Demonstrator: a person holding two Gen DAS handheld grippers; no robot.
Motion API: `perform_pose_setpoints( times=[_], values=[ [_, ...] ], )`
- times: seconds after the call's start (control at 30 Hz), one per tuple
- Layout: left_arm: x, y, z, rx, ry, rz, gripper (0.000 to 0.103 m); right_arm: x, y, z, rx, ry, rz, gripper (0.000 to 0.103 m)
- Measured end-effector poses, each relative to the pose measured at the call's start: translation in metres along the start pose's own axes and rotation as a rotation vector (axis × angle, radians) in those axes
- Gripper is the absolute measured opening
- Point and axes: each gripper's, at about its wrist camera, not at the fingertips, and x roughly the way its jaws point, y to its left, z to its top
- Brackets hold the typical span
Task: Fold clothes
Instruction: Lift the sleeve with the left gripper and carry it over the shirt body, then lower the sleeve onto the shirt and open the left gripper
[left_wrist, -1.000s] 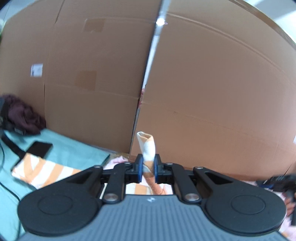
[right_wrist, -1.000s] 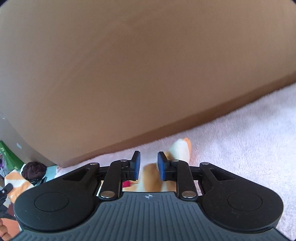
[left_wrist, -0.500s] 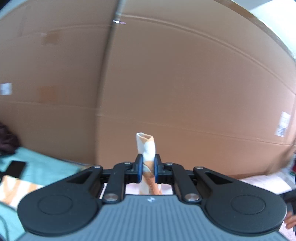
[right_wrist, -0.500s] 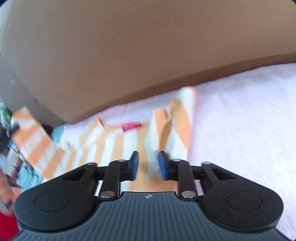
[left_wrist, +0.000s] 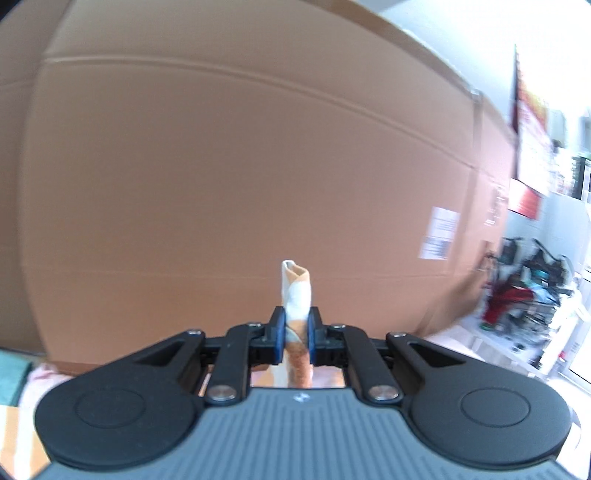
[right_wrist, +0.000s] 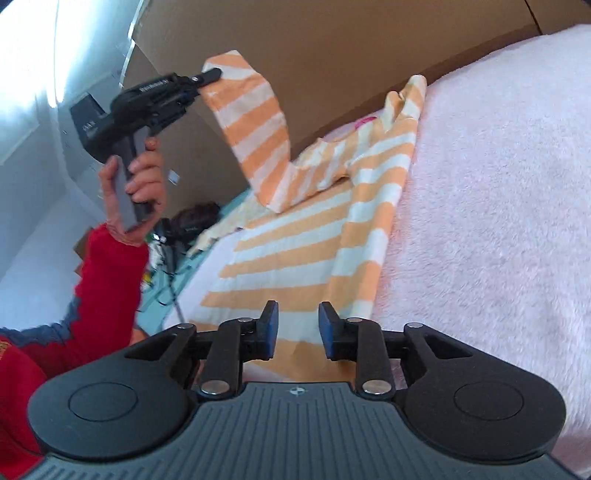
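Looking along our right claw (right_wrist: 297, 325), we see its blue pads standing apart with nothing between them, hovering just above the near hem of the striped garment (right_wrist: 317, 236). That orange-and-white piece lies mostly flat on the pink fleece blanket (right_wrist: 498, 206), running away from the claw toward the cardboard wall (right_wrist: 351, 40). Its right edge is doubled over in a long fold. Farther off and to the left, one part of the garment is lifted off the blanket and hangs from our left claw (right_wrist: 212, 75), which a hand (right_wrist: 138, 184) in a red sleeve (right_wrist: 107, 280) holds raised. In the left wrist view, the left claw (left_wrist: 294, 334) is clamped on a rolled bunch of that same fabric, which sticks up beyond the pads. Behind it stands the cardboard, bearing a white label (left_wrist: 439, 238), with blurred clutter at far right.
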Motion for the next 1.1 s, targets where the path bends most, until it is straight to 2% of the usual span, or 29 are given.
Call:
perform_pose_setpoints(
  times=[0.03, 0.07, 0.1, 0.27, 0.4, 0.5, 0.63, 0.73, 0.9, 1.1],
  values=[
    [-0.001, -0.009, 0.0, 0.01, 0.002, -0.023, 0.005, -0.004, -0.001, -0.004, 0.002, -0.023, -0.017, 0.032],
    [-0.001, -0.017, 0.0, 0.017, 0.004, -0.046, 0.005, -0.008, -0.001, -0.009, 0.004, -0.045, -0.034, 0.04],
    [-0.001, -0.025, 0.0, 0.024, 0.006, -0.068, 0.005, -0.012, -0.002, -0.012, 0.008, -0.068, -0.048, 0.026],
    [0.002, -0.057, -0.002, 0.029, 0.02, -0.162, 0.005, -0.031, -0.012, -0.007, 0.085, -0.185, -0.031, 0.032],
    [-0.02, -0.075, -0.014, 0.038, 0.013, -0.336, 0.005, -0.045, -0.019, -0.002, 0.144, -0.275, -0.019, 0.032],
    [-0.041, -0.096, -0.036, 0.089, 0.041, -0.471, 0.006, -0.047, -0.025, 0.0, 0.169, -0.299, -0.023, 0.033],
    [-0.067, -0.117, -0.072, 0.154, 0.094, -0.581, 0.006, -0.047, -0.04, -0.001, 0.243, -0.306, -0.031, 0.033],
    [-0.076, -0.128, -0.1, 0.195, 0.167, -0.656, 0.006, -0.045, -0.04, -0.001, 0.234, -0.296, -0.028, 0.031],
    [-0.086, -0.122, -0.134, 0.236, 0.287, -0.683, 0.006, -0.044, -0.037, -0.001, 0.214, -0.272, -0.031, 0.033],
    [-0.094, -0.11, -0.156, 0.251, 0.355, -0.683, 0.007, -0.043, -0.031, 0.001, 0.183, -0.234, -0.049, 0.037]
  ],
)
